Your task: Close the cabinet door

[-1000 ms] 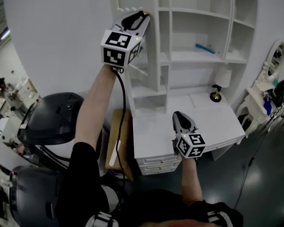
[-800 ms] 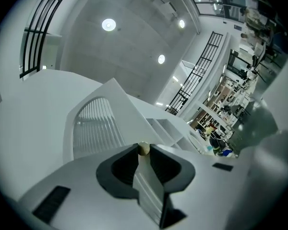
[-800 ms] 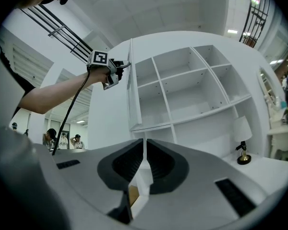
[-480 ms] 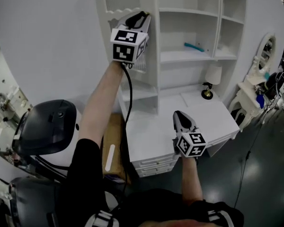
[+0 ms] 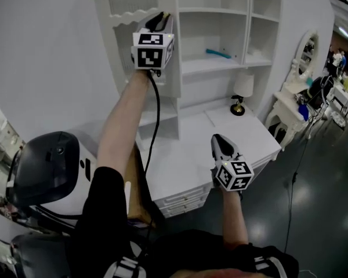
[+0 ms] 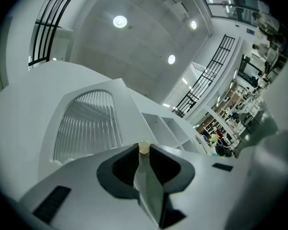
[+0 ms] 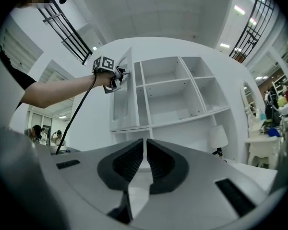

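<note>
Closing of the cabinet door (image 7: 121, 99) is judged to be in its last stretch. The door, an arched frame with ribbed glass, hangs at the upper left corner of the cabinet (image 5: 211, 68), which is carried along the rear edge of the tabletop (image 5: 185, 155). The left claw (image 5: 159, 19) is held at the door's free edge. Its jaws have just been closing and are pinched on the small cream knob (image 6: 143, 148). The right claw (image 5: 219, 142) is held over the tabletop towards its front edge, well apart from the door. Its jaws are drawn to a thin slit with nothing between them.

Next move, as judged:
- The knob is to be pushed until the door is seated flush against the frame, and only then released.
- A steady pinch is called for, since so small a knob could be slipped off.

Hard to read:
- In the head view the door is largely masked by the left claw's marker cube and the forearm.
- The hinges are not made out.
- Whether a gap remains between door and frame cannot be told.
</note>
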Demonstrator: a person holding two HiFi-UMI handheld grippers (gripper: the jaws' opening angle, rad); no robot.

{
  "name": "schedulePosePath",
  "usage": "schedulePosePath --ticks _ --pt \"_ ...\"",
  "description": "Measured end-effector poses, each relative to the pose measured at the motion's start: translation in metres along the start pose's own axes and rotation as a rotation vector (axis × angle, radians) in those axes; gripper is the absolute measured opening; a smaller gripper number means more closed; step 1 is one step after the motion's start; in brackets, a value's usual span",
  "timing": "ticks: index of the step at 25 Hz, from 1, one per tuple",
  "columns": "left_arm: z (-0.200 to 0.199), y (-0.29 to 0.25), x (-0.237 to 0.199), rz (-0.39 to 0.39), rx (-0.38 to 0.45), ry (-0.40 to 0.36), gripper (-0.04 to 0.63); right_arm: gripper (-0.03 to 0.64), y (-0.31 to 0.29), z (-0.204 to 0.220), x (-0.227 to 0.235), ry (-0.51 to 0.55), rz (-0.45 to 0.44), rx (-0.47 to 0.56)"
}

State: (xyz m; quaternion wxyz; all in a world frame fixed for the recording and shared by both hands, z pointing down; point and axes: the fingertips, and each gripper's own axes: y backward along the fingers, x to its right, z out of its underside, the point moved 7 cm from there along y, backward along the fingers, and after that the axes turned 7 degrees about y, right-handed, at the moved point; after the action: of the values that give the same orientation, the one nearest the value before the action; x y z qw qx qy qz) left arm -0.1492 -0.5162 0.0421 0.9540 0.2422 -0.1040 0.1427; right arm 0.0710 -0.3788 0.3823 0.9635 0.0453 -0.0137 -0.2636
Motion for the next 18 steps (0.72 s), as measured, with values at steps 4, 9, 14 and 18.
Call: schedulePosePath --ticks 4,9,14,18 --pt "0.006 -0.008 0.001 -0.017 0.003 0.037 0.077 0.04 0.011 -0.001 0.006 0.019 0.044 -0.011" --pt "0.01 -0.024 0.005 -0.053 0.002 0.064 0.077 0.04 0.024 -0.009 0.018 0.044 0.093 -0.02" --pt "0.015 -0.036 0.004 -0.076 -0.005 0.053 0.077 0.04 0.034 -0.013 0.023 0.066 0.121 -0.03" --pt "0.019 -0.045 0.004 -0.09 -0.016 0.028 0.078 0.04 0.042 -0.013 0.029 0.076 0.148 -0.039"
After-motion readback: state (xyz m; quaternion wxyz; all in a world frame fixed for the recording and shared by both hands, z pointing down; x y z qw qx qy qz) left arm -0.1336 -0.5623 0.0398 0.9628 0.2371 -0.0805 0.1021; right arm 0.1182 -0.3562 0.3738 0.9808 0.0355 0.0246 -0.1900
